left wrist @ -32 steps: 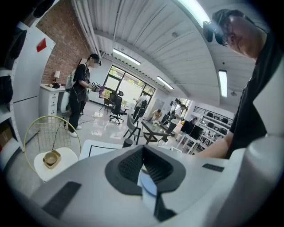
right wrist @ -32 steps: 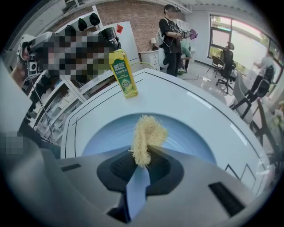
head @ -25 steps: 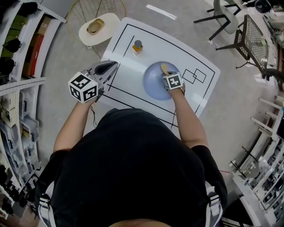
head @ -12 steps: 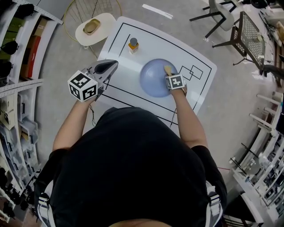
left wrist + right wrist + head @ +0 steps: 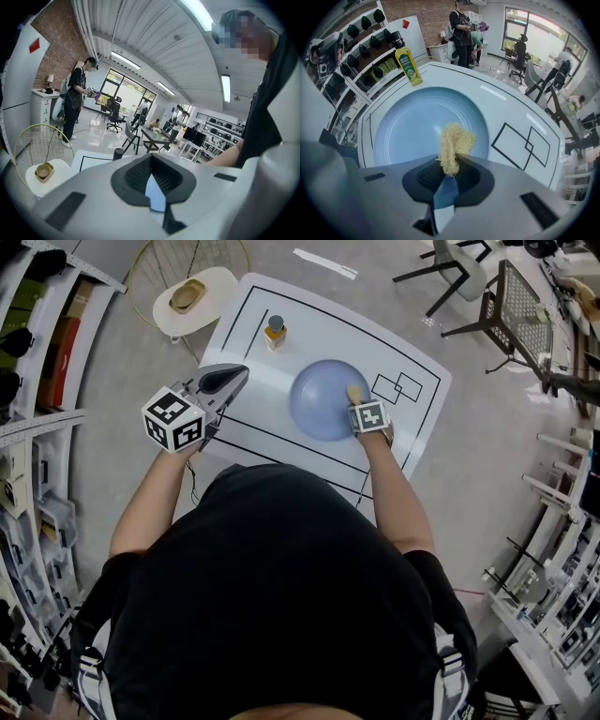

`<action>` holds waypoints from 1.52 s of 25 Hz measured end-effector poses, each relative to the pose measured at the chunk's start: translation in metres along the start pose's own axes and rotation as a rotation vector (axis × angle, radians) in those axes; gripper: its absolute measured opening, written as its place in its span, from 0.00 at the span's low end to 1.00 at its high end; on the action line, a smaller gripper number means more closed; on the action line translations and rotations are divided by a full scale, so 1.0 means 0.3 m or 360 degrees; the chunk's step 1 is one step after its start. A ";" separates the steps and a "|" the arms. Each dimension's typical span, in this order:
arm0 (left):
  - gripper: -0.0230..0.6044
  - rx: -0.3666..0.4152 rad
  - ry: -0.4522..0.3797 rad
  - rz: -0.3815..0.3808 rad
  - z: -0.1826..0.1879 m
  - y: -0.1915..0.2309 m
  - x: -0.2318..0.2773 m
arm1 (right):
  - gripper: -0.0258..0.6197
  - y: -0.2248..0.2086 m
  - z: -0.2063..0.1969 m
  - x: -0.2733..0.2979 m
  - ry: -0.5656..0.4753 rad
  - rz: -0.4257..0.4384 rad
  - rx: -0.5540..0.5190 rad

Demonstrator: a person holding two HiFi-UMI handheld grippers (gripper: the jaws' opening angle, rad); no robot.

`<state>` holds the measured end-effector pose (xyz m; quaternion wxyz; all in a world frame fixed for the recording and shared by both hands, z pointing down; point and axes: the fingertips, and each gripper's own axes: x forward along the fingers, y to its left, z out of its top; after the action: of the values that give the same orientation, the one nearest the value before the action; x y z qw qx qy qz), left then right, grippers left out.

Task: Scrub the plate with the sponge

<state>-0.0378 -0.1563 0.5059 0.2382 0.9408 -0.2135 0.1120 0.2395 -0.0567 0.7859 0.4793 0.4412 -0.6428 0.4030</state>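
Note:
A light blue plate (image 5: 319, 401) (image 5: 412, 126) lies in the middle of the white table (image 5: 281, 432). My right gripper (image 5: 361, 401) (image 5: 450, 165) is shut on a yellow fibrous sponge (image 5: 354, 392) (image 5: 455, 142). It holds the sponge over the plate's right part, near the rim. My left gripper (image 5: 236, 374) (image 5: 151, 158) is shut on nothing and hovers above the table's left edge, away from the plate. A sliver of the plate shows through the gap behind its jaws.
A yellow soap bottle (image 5: 274, 331) (image 5: 408, 65) stands at the table's far left. A round stool with a bowl (image 5: 187, 296) (image 5: 44, 171) sits beyond that corner. Black outlines (image 5: 405, 387) mark the table right of the plate. Shelves line the left; chairs stand at the far right.
My right gripper has carried the sponge from the plate's upper middle toward its right rim. The left gripper has stayed put. The head view has shifted a little.

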 end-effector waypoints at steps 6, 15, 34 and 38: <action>0.05 0.0003 -0.0011 -0.0007 -0.007 -0.022 -0.016 | 0.11 0.017 -0.056 0.007 0.0015 0.0025 0.0004; 0.05 0.0004 -0.0024 -0.0022 -0.022 -0.047 -0.041 | 0.11 0.089 -0.124 -0.005 0.0083 0.0097 0.0054; 0.05 0.0004 -0.0013 -0.0057 -0.039 -0.042 -0.067 | 0.11 0.263 -0.193 -0.016 0.0211 0.0283 0.0148; 0.05 0.0002 -0.0009 -0.0062 -0.043 -0.038 -0.067 | 0.11 0.314 -0.192 -0.014 0.0219 0.0327 0.0140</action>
<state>-0.0517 -0.1338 0.5063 0.2391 0.9453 -0.1958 0.1048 0.1652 0.0252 0.7852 0.4588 0.3650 -0.6319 0.5070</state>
